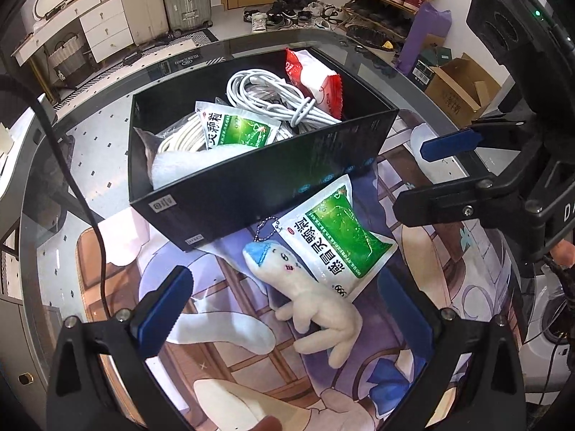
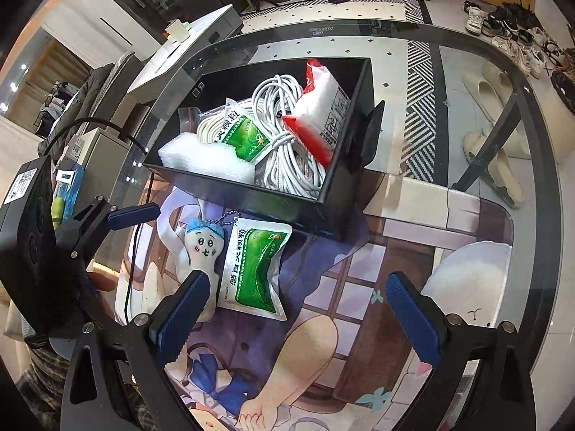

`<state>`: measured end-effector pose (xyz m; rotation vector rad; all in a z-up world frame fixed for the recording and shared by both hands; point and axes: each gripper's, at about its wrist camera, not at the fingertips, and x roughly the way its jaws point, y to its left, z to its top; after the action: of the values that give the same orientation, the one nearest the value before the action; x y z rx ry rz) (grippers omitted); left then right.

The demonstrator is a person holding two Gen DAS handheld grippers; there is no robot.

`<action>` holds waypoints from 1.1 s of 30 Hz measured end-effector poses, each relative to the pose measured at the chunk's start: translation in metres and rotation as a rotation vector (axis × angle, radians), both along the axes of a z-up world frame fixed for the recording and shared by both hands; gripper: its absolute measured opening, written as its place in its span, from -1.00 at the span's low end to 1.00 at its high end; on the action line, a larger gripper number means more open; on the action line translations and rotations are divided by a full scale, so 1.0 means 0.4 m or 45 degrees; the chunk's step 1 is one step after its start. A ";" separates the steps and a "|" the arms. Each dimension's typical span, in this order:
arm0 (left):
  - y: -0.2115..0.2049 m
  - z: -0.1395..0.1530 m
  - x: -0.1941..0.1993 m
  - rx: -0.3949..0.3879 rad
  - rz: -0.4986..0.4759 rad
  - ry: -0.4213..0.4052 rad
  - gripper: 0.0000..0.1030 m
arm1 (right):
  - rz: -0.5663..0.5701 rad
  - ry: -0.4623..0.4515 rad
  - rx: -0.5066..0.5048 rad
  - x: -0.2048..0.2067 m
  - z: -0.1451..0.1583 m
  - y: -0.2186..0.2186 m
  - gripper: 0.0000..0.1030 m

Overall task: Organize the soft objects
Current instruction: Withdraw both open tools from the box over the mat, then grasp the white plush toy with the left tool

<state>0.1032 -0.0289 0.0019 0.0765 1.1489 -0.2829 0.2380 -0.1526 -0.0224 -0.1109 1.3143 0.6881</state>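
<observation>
A cream plush toy with a blue cap (image 1: 316, 301) (image 2: 201, 251) lies on the printed mat in front of a black box (image 1: 273, 183) (image 2: 345, 165). A green and white sachet (image 1: 334, 248) (image 2: 257, 269) lies beside the plush, partly under its head. The box holds white cable coils (image 1: 273, 98) (image 2: 287, 151), a second green sachet (image 1: 237, 129) (image 2: 244, 136), a red and white packet (image 1: 316, 82) (image 2: 320, 111) and white foam (image 1: 187, 161) (image 2: 205, 160). My left gripper (image 1: 287, 309) is open above the plush. My right gripper (image 2: 298, 309) is open, near the sachet.
The printed anime mat (image 1: 222, 359) (image 2: 359, 287) covers the glass table (image 1: 90, 151) (image 2: 467, 57). A black cord (image 1: 82, 197) runs across the table's left side. Shoes, suitcases and a cardboard box stand on the floor beyond.
</observation>
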 end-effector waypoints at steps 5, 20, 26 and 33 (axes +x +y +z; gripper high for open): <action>-0.001 -0.032 0.003 -0.019 0.015 0.026 1.00 | 0.010 0.016 -0.019 -0.002 -0.017 0.015 0.94; 0.036 -0.081 0.008 -0.049 0.082 0.083 1.00 | 0.047 0.026 -0.051 -0.019 -0.038 0.063 0.94; 0.065 -0.092 -0.002 -0.033 0.096 0.084 1.00 | 0.048 0.023 -0.052 -0.019 -0.035 0.071 0.94; 0.104 -0.100 -0.002 -0.020 0.119 0.086 0.98 | 0.054 0.027 -0.056 -0.020 -0.035 0.078 0.94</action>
<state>0.1024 0.0127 -0.0381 -0.0005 1.2131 -0.2130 0.2299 -0.1213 -0.0364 -0.1682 1.3511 0.6984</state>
